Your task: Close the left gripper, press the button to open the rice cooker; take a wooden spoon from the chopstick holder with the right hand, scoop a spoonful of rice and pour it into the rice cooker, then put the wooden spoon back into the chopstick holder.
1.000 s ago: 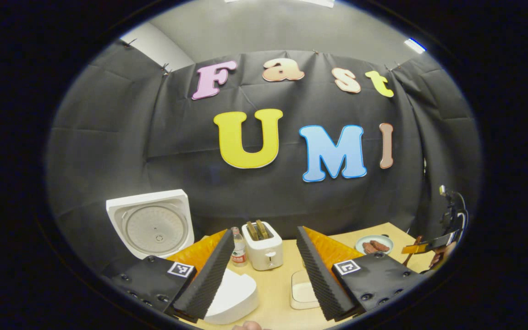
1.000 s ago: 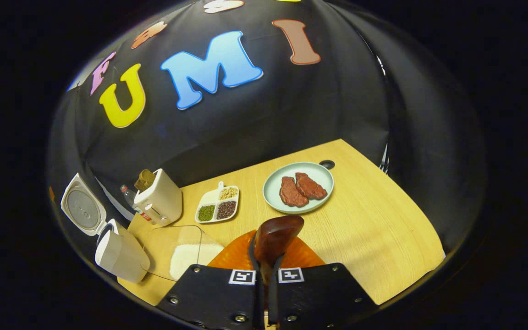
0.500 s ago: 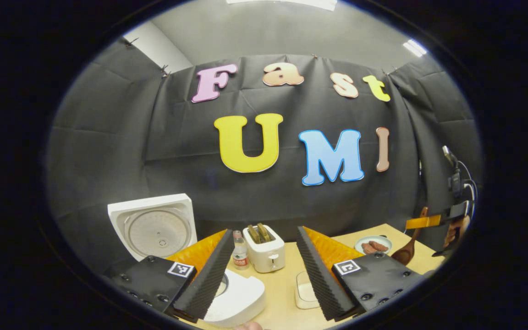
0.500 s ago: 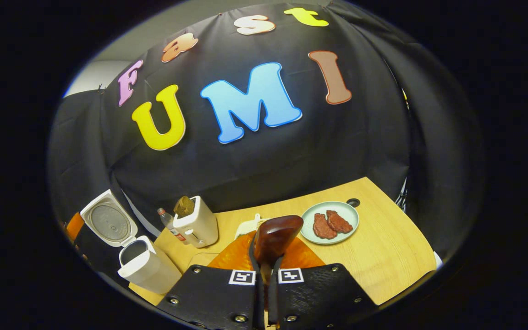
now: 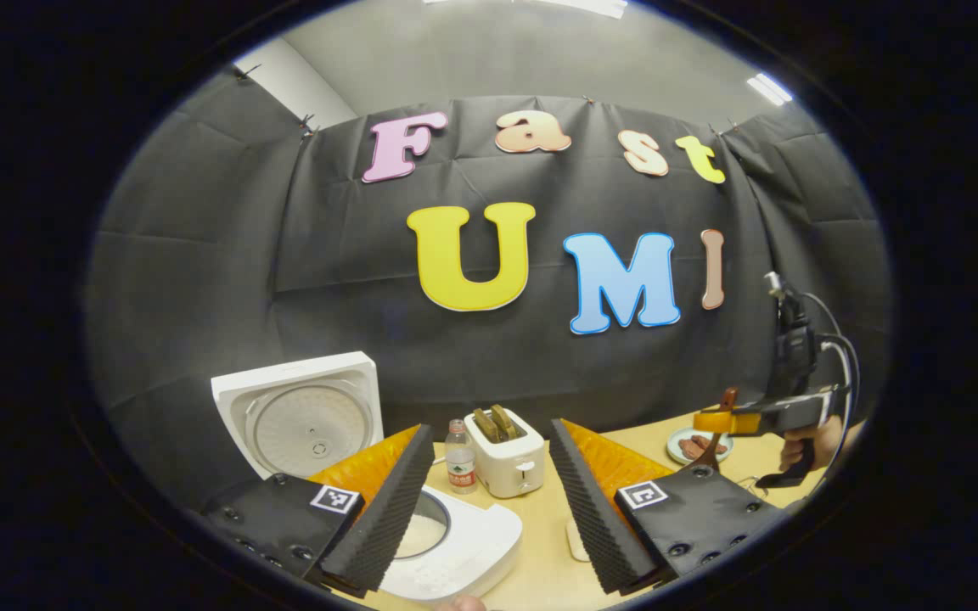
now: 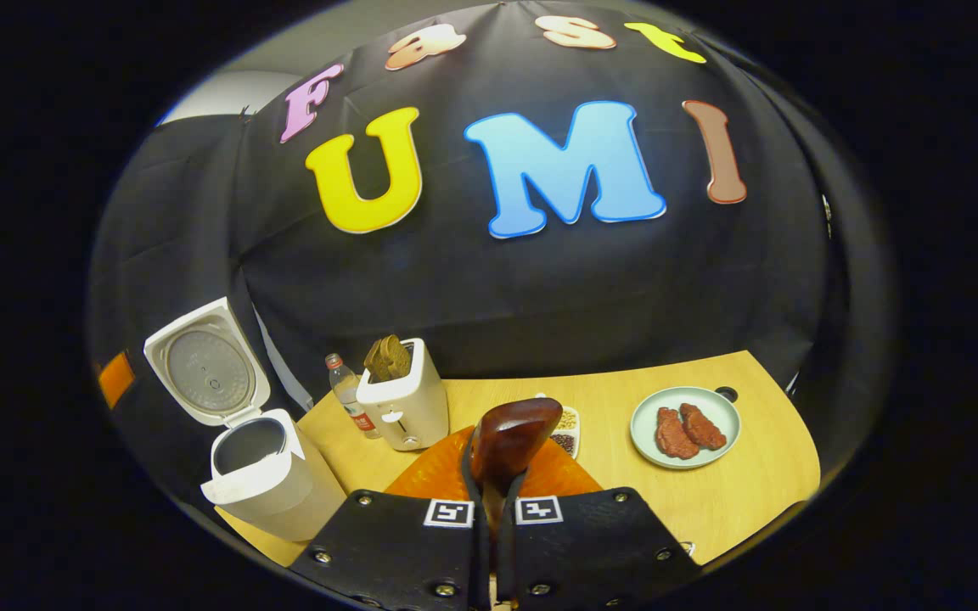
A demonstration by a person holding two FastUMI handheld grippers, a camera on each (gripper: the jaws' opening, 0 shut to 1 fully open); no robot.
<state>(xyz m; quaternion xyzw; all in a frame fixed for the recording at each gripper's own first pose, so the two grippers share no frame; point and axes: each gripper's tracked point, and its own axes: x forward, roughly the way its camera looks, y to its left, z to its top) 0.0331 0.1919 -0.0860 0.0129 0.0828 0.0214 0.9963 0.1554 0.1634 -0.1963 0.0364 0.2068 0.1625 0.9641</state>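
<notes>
Right gripper (image 6: 493, 501): clamped on wooden spoon (image 6: 508, 441), right of rice cooker (image 6: 264, 471).
Left gripper (image 5: 489, 501): spread wide above rice cooker.

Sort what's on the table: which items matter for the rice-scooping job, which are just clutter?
Job:
rice cooker, lid up
wooden spoon, clamped in the right gripper
left gripper, open, above the cooker

Clutter:
toaster with bread
water bottle
plate with two pieces of meat
divided dish of beans
</notes>
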